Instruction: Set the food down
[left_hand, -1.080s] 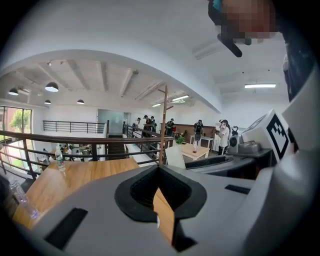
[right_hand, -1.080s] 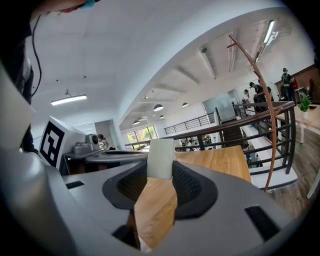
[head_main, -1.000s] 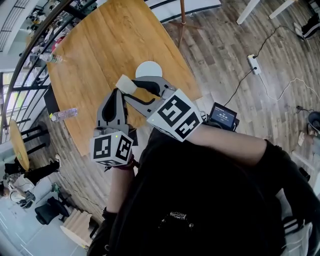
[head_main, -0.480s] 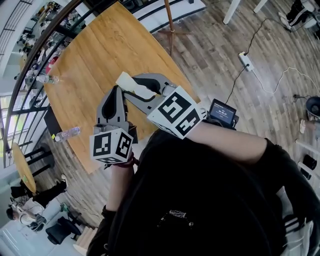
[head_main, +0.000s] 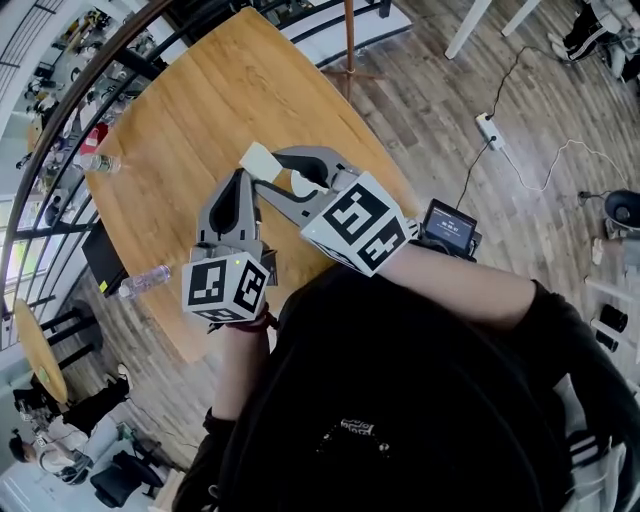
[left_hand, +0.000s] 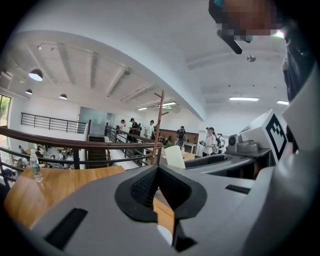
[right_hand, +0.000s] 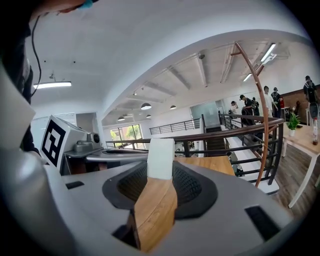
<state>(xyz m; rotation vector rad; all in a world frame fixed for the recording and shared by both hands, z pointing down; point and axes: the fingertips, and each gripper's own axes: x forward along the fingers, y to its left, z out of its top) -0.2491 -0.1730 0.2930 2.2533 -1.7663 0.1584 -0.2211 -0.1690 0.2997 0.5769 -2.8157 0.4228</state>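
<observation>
My right gripper is shut on a pale, cream-coloured block of food, held above the round wooden table. In the right gripper view the block stands upright between the dark pads of the right gripper. A white plate shows only in part beneath that gripper's fingers. Just left of it, my left gripper hovers over the table with its jaws together and nothing in them. The left gripper view shows the left gripper shut, with the food beyond it.
Two plastic water bottles lie on the table's left side, one far and one near the edge. A power strip and cables lie on the wooden floor at right. A railing runs beyond the table.
The right gripper, still holding the food, now sits over the white plate, which earlier lay in full view beyond it. The left gripper stays beside it.
</observation>
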